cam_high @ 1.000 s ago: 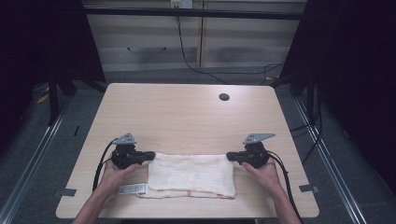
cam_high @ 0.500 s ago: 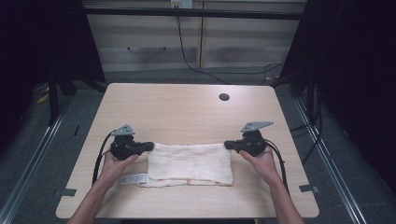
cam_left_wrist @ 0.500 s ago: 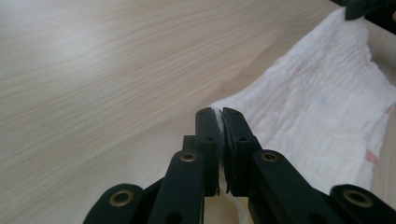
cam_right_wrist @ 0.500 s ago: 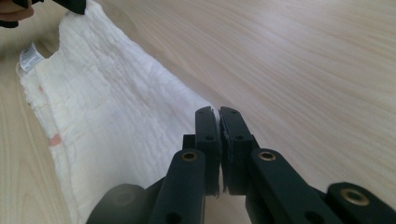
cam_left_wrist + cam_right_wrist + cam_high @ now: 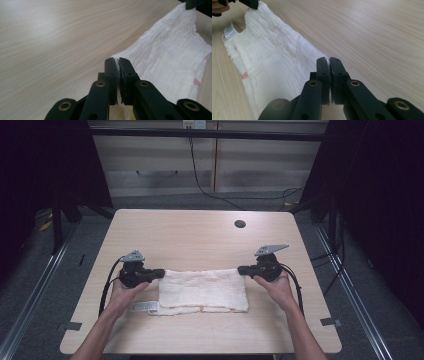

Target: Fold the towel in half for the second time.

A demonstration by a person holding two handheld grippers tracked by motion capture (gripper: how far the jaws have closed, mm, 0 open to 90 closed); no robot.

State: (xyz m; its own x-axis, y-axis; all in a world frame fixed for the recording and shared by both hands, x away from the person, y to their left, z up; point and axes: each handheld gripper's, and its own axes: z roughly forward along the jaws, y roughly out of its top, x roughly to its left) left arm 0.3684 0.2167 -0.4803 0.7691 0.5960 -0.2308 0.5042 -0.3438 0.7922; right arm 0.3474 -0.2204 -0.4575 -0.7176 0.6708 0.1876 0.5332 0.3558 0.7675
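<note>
I hold a white towel [image 5: 204, 290] by its two far corners, near the front edge of the table [image 5: 200, 235]. My left gripper [image 5: 159, 273] is clamped on the towel's far left corner, with white cloth showing between its closed jaws. My right gripper [image 5: 241, 269] pinches the far right corner the same way. The far edge runs between the two grippers; the rest lies folded on the wood toward me. A small label [image 5: 144, 306] sticks out at the towel's near left corner. A dark round hole [image 5: 240, 224] sits near the table's far right corner.
</note>
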